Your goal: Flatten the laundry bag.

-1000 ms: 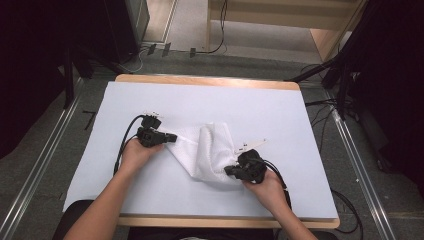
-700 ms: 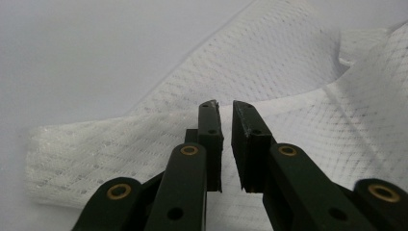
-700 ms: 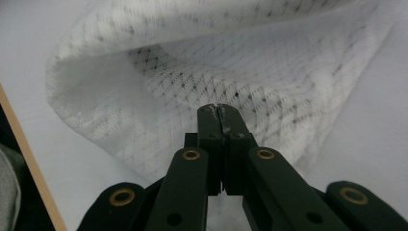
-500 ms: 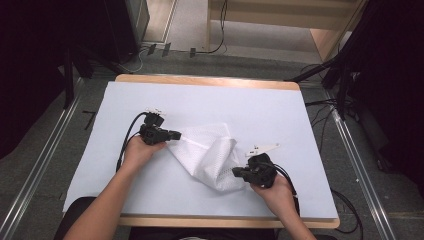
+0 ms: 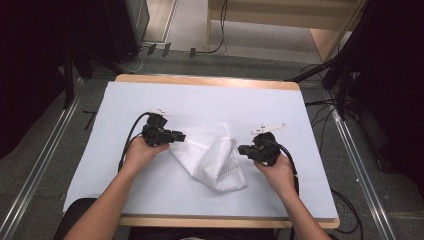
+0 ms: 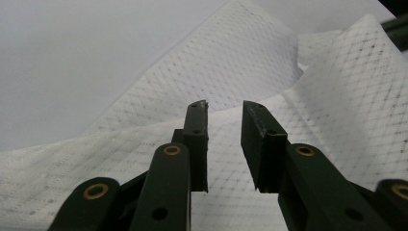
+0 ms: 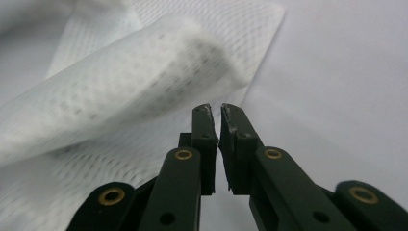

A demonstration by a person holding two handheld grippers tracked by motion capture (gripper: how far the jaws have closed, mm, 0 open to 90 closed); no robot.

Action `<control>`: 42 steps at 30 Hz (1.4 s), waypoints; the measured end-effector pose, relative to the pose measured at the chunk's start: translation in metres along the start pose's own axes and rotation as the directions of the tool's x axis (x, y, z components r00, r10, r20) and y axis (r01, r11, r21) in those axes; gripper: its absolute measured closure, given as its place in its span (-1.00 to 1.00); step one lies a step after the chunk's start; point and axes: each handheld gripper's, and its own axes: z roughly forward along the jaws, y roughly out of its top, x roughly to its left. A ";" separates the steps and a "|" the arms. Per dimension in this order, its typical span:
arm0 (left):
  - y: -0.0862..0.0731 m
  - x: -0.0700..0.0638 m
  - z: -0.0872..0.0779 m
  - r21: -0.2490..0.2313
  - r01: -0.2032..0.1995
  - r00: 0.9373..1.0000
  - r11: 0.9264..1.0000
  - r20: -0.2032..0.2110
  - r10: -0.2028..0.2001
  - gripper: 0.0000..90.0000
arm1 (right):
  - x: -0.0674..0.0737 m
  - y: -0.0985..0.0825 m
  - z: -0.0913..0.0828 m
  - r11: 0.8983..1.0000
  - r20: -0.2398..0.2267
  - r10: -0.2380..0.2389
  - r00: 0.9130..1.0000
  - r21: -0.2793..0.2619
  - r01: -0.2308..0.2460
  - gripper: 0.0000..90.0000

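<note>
Near the middle of the tabletop point(image 5: 150, 100) lies the white mesh cloth point(image 5: 210, 155), rumpled, one fold standing up along its centre and its lower corner trailing toward 5 o'clock.

Left claw point(image 5: 181, 136): at the cloth's 9 o'clock edge, pointing toward 3 o'clock. Its jaws have just been opening; in the left gripper view point(image 6: 223, 144) there is a clear gap between them, the cloth lying beyond and below, nothing pinched. I read it as open.

Right claw point(image 5: 242, 149): just off the cloth's 3 o'clock edge, pointing toward 9 o'clock. Its jaws have also just begun parting; the right gripper view point(image 7: 215, 144) shows a narrow slit between them, no fabric in it, the raised fold point(image 7: 125, 82) just ahead. Released, barely open.

Judgement: both claws have let go, so the cloth rests free.

Risks from here:
- Raised fold may slump or spring back unheld, undoing the lay.
- Re-gripping with the right claw this narrow could push the edge instead of taking it.
- Loose mesh could snag on a jaw tip as I withdraw, dragging the cloth askew.
- Grabbing two layers at the fold would bunch it.
</note>
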 end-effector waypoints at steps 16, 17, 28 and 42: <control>0.001 -0.044 -0.005 0.012 -0.092 0.995 0.996 0.049 0.091 0.15 | -0.024 0.045 0.040 1.000 0.003 0.011 1.000 -0.021 -0.011 0.73; 0.001 -0.046 -0.005 0.012 -0.095 0.994 0.995 0.051 0.095 0.12 | -0.025 0.048 0.041 1.000 0.000 0.007 1.000 -0.019 -0.007 0.71; 0.002 -0.072 0.015 0.042 -0.142 0.985 0.989 0.102 0.138 -0.05 | -0.030 0.062 0.072 1.000 0.004 -0.007 1.000 0.013 0.007 0.50; -0.004 -0.085 0.056 0.073 -0.187 0.977 0.980 0.115 0.178 -0.12 | -0.033 0.057 0.087 0.999 0.032 -0.024 0.999 0.031 0.023 0.26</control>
